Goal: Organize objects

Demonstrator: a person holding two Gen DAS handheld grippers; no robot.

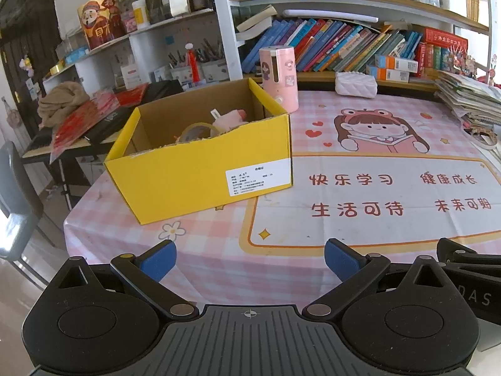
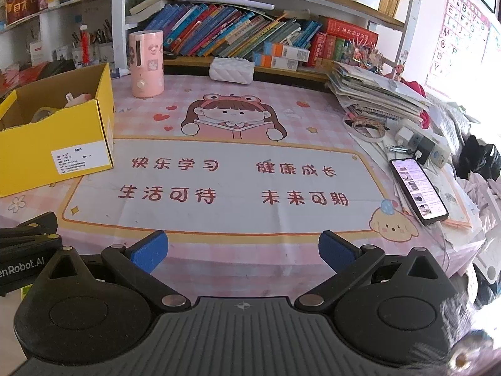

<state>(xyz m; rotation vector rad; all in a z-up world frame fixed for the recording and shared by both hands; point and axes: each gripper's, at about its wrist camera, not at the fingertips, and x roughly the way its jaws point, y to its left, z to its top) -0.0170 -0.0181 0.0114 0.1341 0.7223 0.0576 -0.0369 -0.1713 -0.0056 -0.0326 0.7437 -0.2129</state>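
Observation:
A yellow cardboard box (image 1: 200, 172) stands open on the left of the pink checked tablecloth (image 1: 219, 250); it also shows in the right wrist view (image 2: 47, 144). Inside it lie a roll of clear tape (image 1: 200, 131) and a pink soft item (image 1: 231, 117). My left gripper (image 1: 250, 261) is open and empty, low over the table's front edge, well short of the box. My right gripper (image 2: 242, 252) is open and empty, over the front edge to the right of the left one.
A pink cylindrical container (image 1: 278, 78) and a white quilted pouch (image 1: 355, 84) stand at the back. A stack of papers (image 2: 375, 94), a power strip with plugs (image 2: 422, 147) and a lit phone (image 2: 418, 189) lie on the right. Bookshelves (image 2: 250, 31) rise behind.

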